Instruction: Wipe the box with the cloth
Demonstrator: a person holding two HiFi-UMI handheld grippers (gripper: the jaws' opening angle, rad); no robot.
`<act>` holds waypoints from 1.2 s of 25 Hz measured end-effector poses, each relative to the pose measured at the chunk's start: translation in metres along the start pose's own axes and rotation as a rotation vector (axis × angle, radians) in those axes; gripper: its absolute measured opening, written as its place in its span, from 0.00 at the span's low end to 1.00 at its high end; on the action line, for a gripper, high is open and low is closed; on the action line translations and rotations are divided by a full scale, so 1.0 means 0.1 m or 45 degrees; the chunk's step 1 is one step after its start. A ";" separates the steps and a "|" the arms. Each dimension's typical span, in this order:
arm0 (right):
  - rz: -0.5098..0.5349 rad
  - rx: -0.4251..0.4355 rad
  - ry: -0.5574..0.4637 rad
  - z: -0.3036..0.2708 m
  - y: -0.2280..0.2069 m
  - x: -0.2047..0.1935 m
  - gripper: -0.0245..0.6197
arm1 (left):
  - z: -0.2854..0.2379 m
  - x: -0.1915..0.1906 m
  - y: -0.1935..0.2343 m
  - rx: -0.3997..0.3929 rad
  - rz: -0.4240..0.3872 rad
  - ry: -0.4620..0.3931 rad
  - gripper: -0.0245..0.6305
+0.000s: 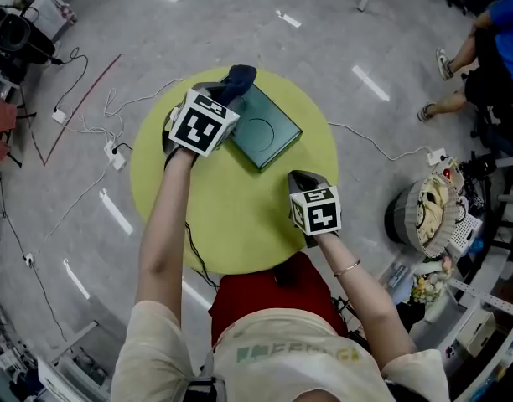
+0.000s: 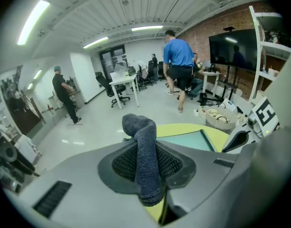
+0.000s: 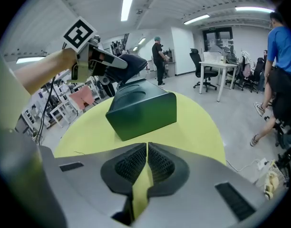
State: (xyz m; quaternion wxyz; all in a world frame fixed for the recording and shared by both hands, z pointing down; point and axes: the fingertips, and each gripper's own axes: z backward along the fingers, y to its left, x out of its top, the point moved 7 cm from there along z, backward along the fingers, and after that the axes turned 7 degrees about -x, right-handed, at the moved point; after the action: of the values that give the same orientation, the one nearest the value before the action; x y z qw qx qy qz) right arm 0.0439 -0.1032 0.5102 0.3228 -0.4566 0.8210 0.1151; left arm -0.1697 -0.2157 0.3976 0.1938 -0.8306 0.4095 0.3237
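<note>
Listing the contents of one round yellow-green counter (image 1: 240, 233) on a grey floor, seen from above and from both grippers.

Item 1: box (image 1: 269, 132), dark green, square and flat-topped, with a ring pressed into its lid. It sits on the far half of the counter, turned with one corner toward the person.

Item 2: cloth (image 2: 145, 146), dark blue, knitted. A bunched fold stands up out of the jaws and curls over at the top. In the head view it lies over the box's far left corner; whether it touches the lid cannot be told.

Item 3: left gripper (image 2: 148, 171), jaws clamped on the cloth and held at the box's far left side.

Item 4: right gripper (image 3: 147, 161), jaws brought together with only a thin slit between the pads and nothing in them. It is held over the near right part of the counter, apart from the box and pointing toward it.

Item 5: surroundings. White cables (image 1: 106, 141) trail across the floor to the left. A round basket (image 1: 428, 216) stands on the floor to the right. A person in a blue shirt (image 2: 178, 56) stands beyond the counter, near a white desk (image 2: 122, 82) and office chairs. A dark screen (image 2: 231, 51) hangs on a brick wall.
</note>
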 end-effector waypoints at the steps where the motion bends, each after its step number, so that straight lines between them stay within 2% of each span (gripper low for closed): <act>1: -0.007 -0.008 0.006 -0.04 0.00 0.02 0.10 | -0.06 0.01 0.10 0.030 -0.005 0.004 0.17; 4: -0.026 -0.033 0.023 -0.15 0.00 0.08 0.10 | -0.25 0.03 0.35 0.078 -0.033 0.049 0.17; 10: -0.063 -0.057 0.040 -0.28 0.01 0.14 0.10 | -0.62 0.00 0.54 0.063 -0.135 0.186 0.17; 13: -0.068 -0.068 0.040 -0.32 -0.03 0.17 0.10 | -0.75 0.01 0.53 0.031 -0.149 0.222 0.17; 19: -0.073 -0.073 0.045 -0.30 -0.08 0.10 0.10 | -0.84 0.03 0.25 -0.040 -0.174 0.245 0.17; 30: -0.051 -0.046 0.041 -0.08 -0.22 -0.11 0.10 | -0.86 0.13 -0.59 -0.213 -0.250 0.248 0.17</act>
State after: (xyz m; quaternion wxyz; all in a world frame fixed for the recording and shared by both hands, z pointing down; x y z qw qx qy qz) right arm 0.0627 -0.1121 0.5258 0.3035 -0.4805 0.8146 0.1159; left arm -0.0835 -0.2387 0.4530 0.1139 -0.9074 0.3147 0.2540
